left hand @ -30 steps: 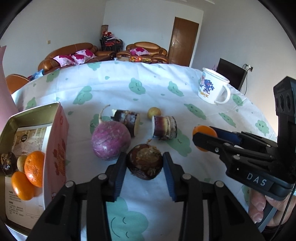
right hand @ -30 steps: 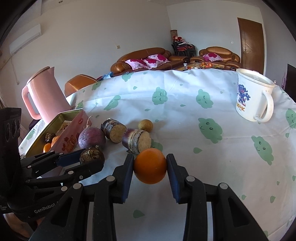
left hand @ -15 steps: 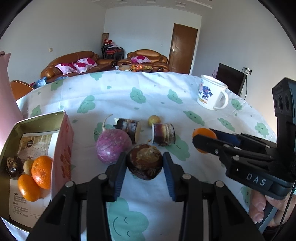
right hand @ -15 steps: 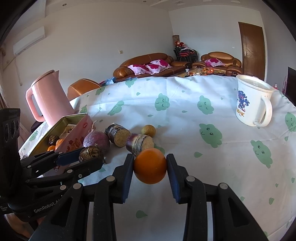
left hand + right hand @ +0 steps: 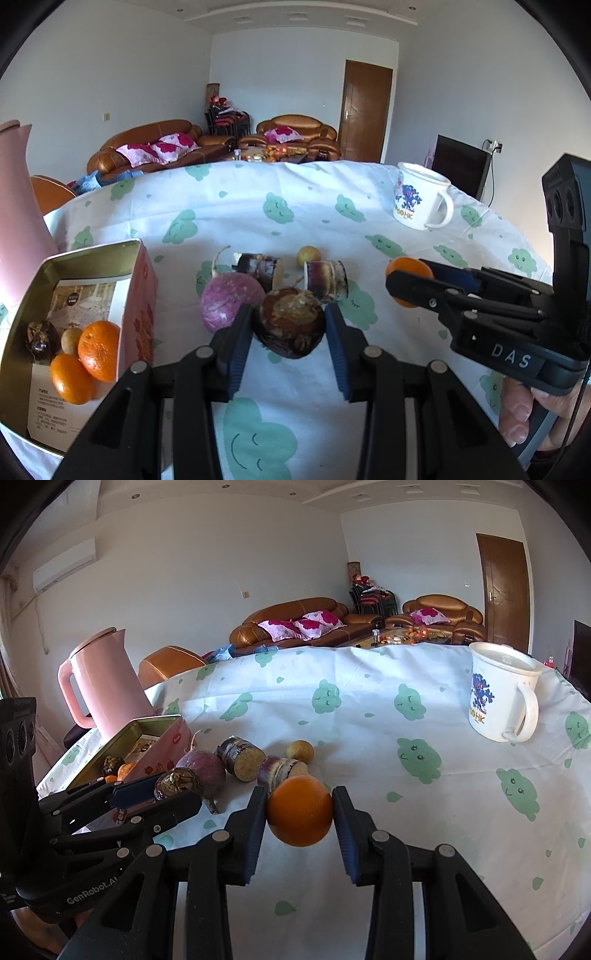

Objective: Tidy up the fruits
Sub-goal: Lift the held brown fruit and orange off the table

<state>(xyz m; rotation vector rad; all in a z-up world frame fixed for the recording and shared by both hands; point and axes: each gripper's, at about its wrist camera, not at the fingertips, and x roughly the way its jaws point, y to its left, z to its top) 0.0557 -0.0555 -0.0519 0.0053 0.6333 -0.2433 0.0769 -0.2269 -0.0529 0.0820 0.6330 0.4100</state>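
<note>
a thin printed cloth (image 5: 369, 738) covers the worktop, matt and lightly creased. the tin box (image 5: 92, 254) near its left edge is glossy metal inside. the mug (image 5: 498, 698) looks like smooth enamel. the dark fruit (image 5: 290, 323) is rough and flaky, the orange (image 5: 299, 816) finely dimpled.

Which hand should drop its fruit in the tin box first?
Probably the left. The left gripper holds the dark brown fruit right beside the tin box; the right gripper with the orange is farther off.
</note>
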